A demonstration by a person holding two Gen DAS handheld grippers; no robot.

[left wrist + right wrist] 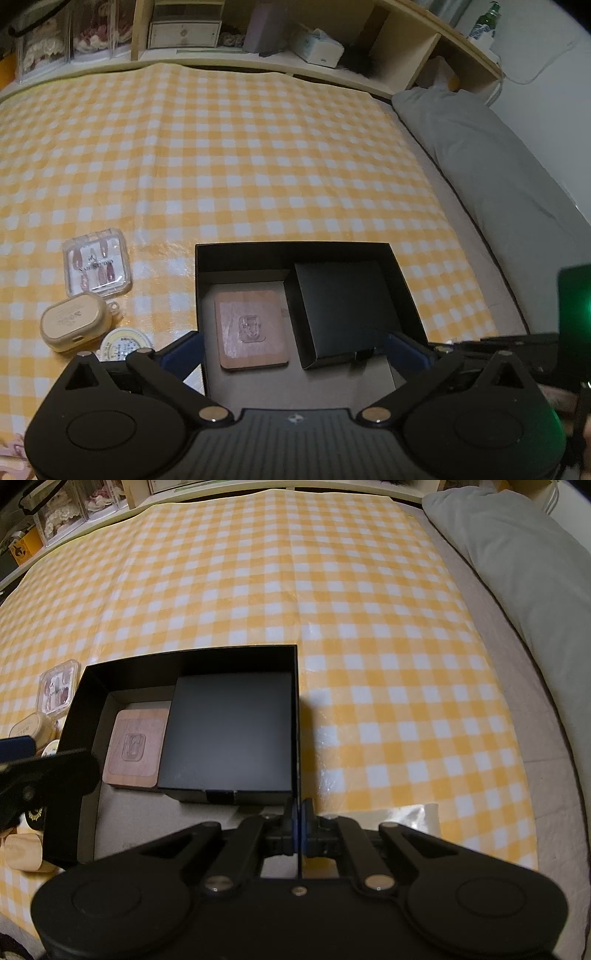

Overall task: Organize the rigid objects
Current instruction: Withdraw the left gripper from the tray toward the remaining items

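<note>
Black cardboard tray (402,280), open-topped with thin upright walls and a grey board floor, sits on the near middle of my yellow-and-white checked cloth (221,147), which is glossy and creased. Inside it, against the far right corner, lies a matte black square box (340,314) with a small tab on its near edge; just left of it, touching or nearly so, lies a flat wooden tile (253,328) with rounded corners and a carved emblem. The near part of the tray floor is bare. My left gripper (295,350) hangs over the tray's near end with its blue-padded fingers spread wide, one over the left wall, one by the right wall, nothing between them. My right gripper (297,823) is pressed together on the tray's thin right wall, pinching it near the near corner. Left of the tray, out on the cloth, rest a clear plastic case (96,263) of press-on nails, a cream rounded case (72,323) with a loop, and a round tin (125,345) partly hidden by my left finger. Right of the tray the cloth is open as far as its edge, where a grey pillow (491,177) runs along. Wooden shelves (417,44) line the far edge.
</note>
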